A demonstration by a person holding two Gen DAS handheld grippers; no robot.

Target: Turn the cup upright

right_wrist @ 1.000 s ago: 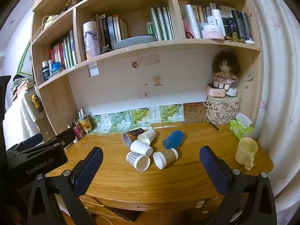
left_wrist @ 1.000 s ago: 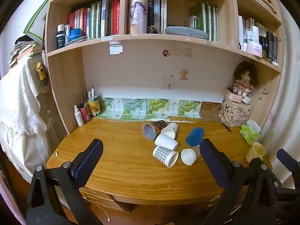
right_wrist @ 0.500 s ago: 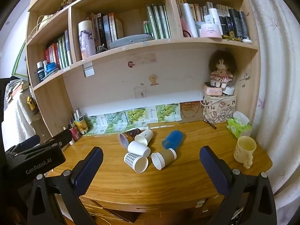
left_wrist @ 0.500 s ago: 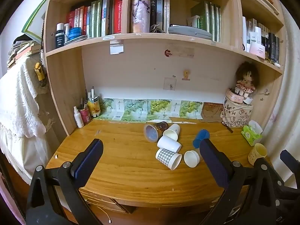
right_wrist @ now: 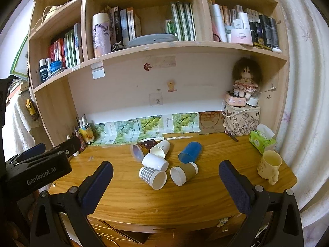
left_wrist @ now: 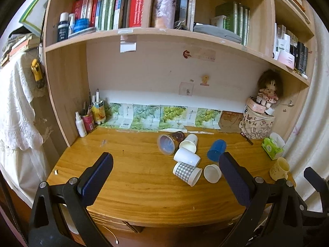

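Several cups lie on their sides in a cluster on the wooden desk [right_wrist: 127,197]: a checked cup [right_wrist: 152,176], a white cup [right_wrist: 154,162], a brown-sleeved cup [right_wrist: 184,174], a blue cup [right_wrist: 190,152], a dark patterned cup [right_wrist: 141,147] and another white cup [right_wrist: 160,148]. The checked cup [left_wrist: 186,173] and blue cup [left_wrist: 216,149] also show in the left wrist view. My left gripper [left_wrist: 164,177] is open and empty, held back from the desk's front edge. My right gripper [right_wrist: 165,182] is open and empty, also short of the cups.
A yellow mug [right_wrist: 269,166] stands upright at the desk's right end, near a green tissue pack [right_wrist: 262,141]. Bottles and a pen pot [left_wrist: 90,119] stand at the back left. A doll on a box [right_wrist: 242,111] sits back right. Bookshelves hang above.
Both grippers have drifted slightly, the views shifting a little upward and the cups sliding lower and rightward in the left view. The cups themselves have not moved. Both jaws stay open.
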